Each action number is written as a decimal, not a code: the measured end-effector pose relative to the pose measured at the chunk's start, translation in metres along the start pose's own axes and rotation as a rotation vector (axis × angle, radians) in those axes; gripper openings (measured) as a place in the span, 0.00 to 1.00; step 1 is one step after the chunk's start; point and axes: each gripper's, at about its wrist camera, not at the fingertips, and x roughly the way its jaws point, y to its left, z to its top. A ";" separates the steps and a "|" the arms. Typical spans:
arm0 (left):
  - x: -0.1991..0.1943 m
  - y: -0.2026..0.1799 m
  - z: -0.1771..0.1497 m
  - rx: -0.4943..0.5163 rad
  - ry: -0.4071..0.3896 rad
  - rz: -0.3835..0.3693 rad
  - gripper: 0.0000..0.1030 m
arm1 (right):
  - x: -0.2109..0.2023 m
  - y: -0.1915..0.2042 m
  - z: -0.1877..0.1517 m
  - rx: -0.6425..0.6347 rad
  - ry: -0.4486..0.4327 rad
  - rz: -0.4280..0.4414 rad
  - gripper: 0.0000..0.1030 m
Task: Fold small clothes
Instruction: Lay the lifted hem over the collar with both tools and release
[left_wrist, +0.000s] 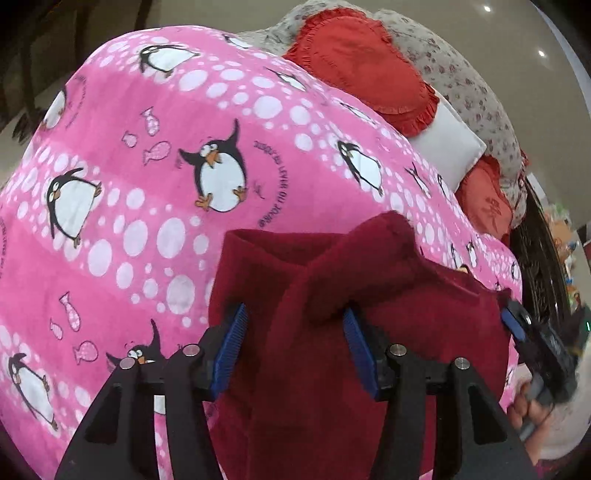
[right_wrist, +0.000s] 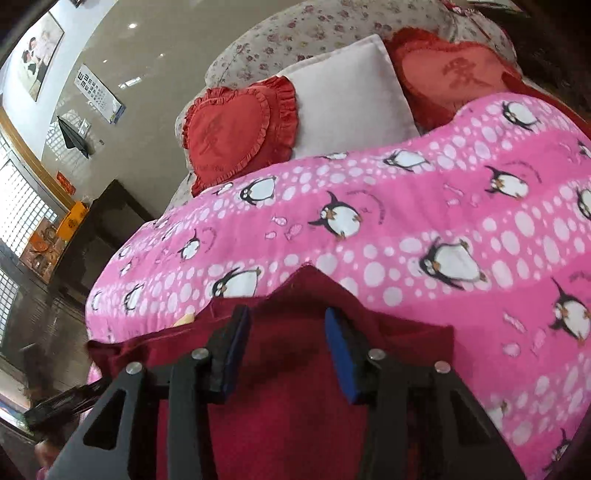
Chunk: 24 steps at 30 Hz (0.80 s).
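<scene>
A dark red fleece garment (left_wrist: 314, 387) lies partly folded on a pink penguin-print blanket (left_wrist: 147, 184), with a thick folded flap running across its upper part. My left gripper (left_wrist: 295, 325) is over the garment's near left part. It is open, with cloth lying between the blue pads but not pinched. In the right wrist view my right gripper (right_wrist: 284, 325) is open above the same garment (right_wrist: 280, 424), near a pointed fold at its far edge. One of the right gripper's blue pads (left_wrist: 512, 325) and the hand (left_wrist: 532, 406) holding it show at the garment's right edge.
The blanket (right_wrist: 443, 221) covers a bed. At its far end are a red heart cushion (right_wrist: 236, 133), a white pillow (right_wrist: 351, 96), another red cushion (right_wrist: 458, 74) and floral bedding (right_wrist: 288, 33). A dark cabinet (right_wrist: 99, 229) stands beyond the left edge.
</scene>
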 end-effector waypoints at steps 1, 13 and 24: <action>-0.007 -0.001 -0.002 0.010 -0.017 -0.007 0.33 | -0.009 0.002 -0.002 -0.022 -0.012 -0.006 0.44; -0.056 -0.022 -0.047 0.184 -0.094 0.115 0.33 | -0.033 -0.010 -0.055 -0.109 0.091 -0.203 0.57; -0.075 -0.025 -0.072 0.221 -0.106 0.160 0.33 | -0.098 0.000 -0.091 -0.089 0.065 -0.128 0.71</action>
